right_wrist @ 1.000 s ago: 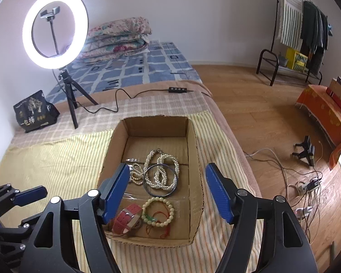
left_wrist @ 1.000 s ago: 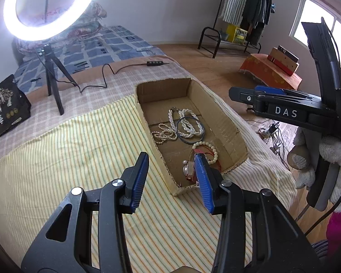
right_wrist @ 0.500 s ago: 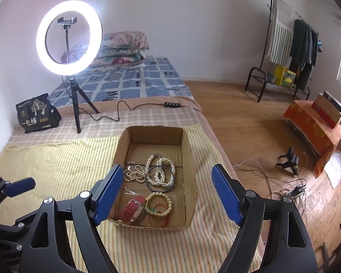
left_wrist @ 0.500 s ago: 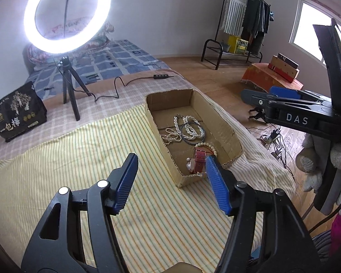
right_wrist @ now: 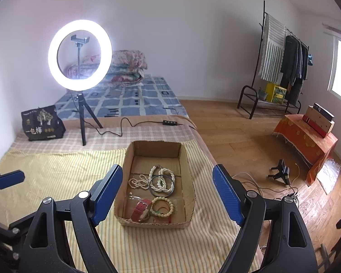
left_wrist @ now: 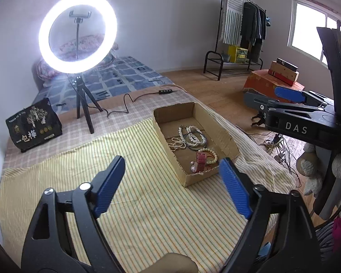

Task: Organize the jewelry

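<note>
The left gripper (left_wrist: 170, 177), black with ribbed blue pads, hangs above the yellow striped cloth (left_wrist: 79, 170) with its jaws spread wide and nothing between them. The right gripper (right_wrist: 168, 188) is just as wide open and empty, held above the near end of the shallow brown cardboard tray (right_wrist: 188, 182) that lies on the cloth. Inside the tray, nearest its front wall, a red-strapped watch (right_wrist: 142, 209) lies just beside a cream beaded bracelet (right_wrist: 163, 207). Behind them a dark thin bangle (right_wrist: 161, 185) rests over a heap of white pearl strands (right_wrist: 161, 177), with a smaller pearl string (right_wrist: 137, 183) to their left. Farther back on the checked bedcover (right_wrist: 125, 138) stand a lit white ring lamp on a black tripod (right_wrist: 79, 54) and a black printed bag (right_wrist: 42, 122).
</note>
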`<state>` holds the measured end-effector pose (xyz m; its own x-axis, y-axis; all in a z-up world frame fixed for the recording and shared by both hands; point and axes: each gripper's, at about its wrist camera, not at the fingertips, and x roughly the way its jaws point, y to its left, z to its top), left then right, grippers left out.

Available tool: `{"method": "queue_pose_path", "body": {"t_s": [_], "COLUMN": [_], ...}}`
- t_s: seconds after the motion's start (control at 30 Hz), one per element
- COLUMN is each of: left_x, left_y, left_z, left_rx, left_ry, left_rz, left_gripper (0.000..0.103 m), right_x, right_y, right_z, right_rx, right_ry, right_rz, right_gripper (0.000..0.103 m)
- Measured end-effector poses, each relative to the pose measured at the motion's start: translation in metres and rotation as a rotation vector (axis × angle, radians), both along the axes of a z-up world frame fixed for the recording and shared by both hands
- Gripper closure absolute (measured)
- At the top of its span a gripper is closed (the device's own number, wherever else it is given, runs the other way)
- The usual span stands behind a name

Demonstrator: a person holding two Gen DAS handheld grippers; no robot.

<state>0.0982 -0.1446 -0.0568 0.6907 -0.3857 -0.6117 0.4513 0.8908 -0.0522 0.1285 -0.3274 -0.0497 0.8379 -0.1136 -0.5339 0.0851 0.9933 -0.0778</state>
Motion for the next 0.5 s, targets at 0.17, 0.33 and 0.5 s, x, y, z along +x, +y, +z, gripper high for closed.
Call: {"method": "queue_pose_path", "body": {"t_s": [0.17, 0.33, 0.5], "left_x": [-0.008, -0.011, -0.009], "left_y": [0.004, 0.011, 0.017], "left_z": [0.008, 0.014, 0.015], "left_rx": [0.008, 0.012, 0.012], "left_ry": [-0.044, -0.075, -0.068], "left_rz": [0.013, 0.041, 0.076], "left_gripper": [0.005, 0.001, 0.001], "right_x": [-0.009, -0.013, -0.015], "right_y": [0.007, 0.013, 0.018], "right_z": [0.005, 0.009, 0.012], "right_rx": [-0.007, -0.008, -0.026], "right_ry": [-0.033, -0.067, -0.094], "right_rz": [0.001, -0.002, -0.005], "right_gripper": [0.022, 0.022, 0.021]}}
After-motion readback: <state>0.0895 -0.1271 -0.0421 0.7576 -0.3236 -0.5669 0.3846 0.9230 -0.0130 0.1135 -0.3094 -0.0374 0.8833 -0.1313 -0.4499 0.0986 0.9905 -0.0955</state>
